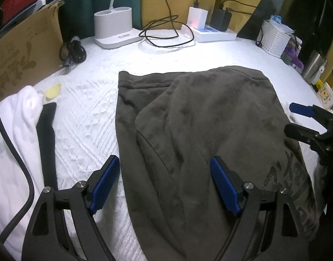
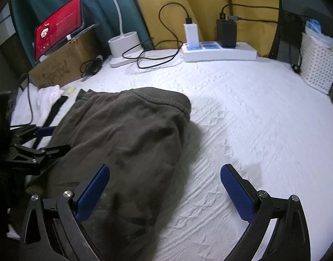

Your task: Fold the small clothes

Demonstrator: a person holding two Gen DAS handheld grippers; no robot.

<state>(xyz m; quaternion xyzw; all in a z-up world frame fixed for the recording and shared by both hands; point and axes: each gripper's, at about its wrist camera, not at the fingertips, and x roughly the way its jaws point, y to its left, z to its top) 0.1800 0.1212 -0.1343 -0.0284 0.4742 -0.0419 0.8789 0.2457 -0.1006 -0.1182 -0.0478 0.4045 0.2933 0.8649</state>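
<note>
A dark olive-grey garment [image 1: 210, 130] lies on the white textured bedspread [image 1: 90, 119], with one part folded over another and a dark print near its lower right. My left gripper [image 1: 166, 169] is open and empty, hovering over the garment's near left edge. My right gripper [image 2: 164, 178] is open and empty over the garment's [image 2: 127, 141] right edge. The right gripper also shows at the right edge of the left wrist view [image 1: 297, 119]. The left gripper shows at the left of the right wrist view [image 2: 51, 138].
White clothes [image 1: 14, 130] and a black strip [image 1: 46, 134] lie at the left. A cardboard box [image 1: 25, 54], lamp base [image 1: 114, 26], black cable [image 1: 166, 32], power strip [image 2: 218, 52] and white basket [image 2: 318, 65] line the back.
</note>
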